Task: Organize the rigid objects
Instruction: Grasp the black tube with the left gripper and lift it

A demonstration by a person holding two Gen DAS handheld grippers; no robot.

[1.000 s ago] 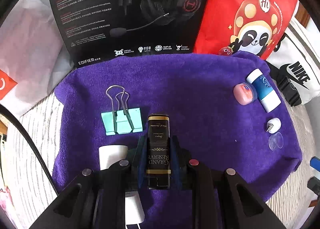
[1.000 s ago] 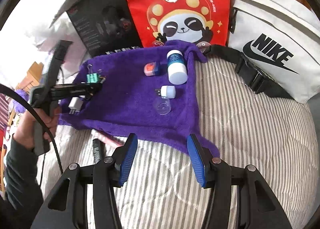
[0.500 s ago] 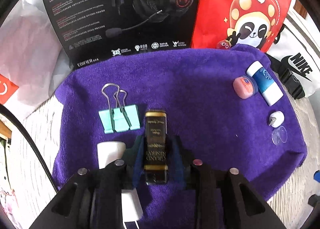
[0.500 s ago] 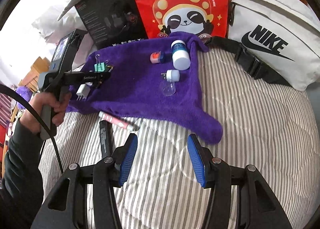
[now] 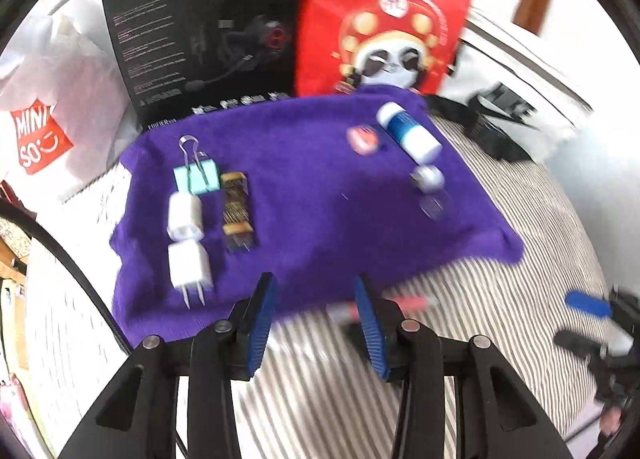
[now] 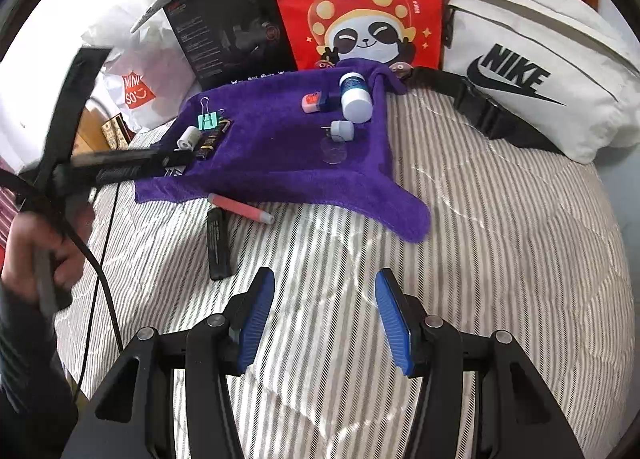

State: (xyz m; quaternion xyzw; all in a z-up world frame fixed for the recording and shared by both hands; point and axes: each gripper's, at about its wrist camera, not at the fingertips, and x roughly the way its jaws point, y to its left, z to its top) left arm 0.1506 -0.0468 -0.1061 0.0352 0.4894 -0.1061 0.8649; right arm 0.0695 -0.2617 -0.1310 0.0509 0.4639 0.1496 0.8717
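From the left wrist view, we see our left gripper (image 5: 314,317) low in the frame with its jaws opening and nothing between the blue pads, just striped bedding and the near edge of the purple towel (image 5: 320,195). On the towel at centre left lies the black and gold lighter (image 5: 237,211), flat, just right of the teal binder clip (image 5: 197,177) and the two white plug adapters (image 5: 186,217). We judge that lighter light, stiff and a bit slick on its glossy faces, so the long flat sides are the place to pinch it. At the upper right of the towel sit the pink-capped tin (image 5: 362,139), the blue and white bottle (image 5: 409,133) lying on its side and a small white plug (image 5: 428,177); the picture is blurred there. A pink pen (image 5: 408,303) shows off the towel, just behind the right pad. Switching to the right wrist view, our right gripper (image 6: 325,317) hangs over bare striped bedding at the bottom, jaws about half open and empty. The pink pen (image 6: 240,207) and a black stick-shaped thing (image 6: 218,243) lie at centre left, off the towel's near edge. We reckon both are light and rigid; the round pen may roll, so take it across the middle of its barrel. The left gripper's body crosses the left of this frame, held in a hand (image 6: 36,247).
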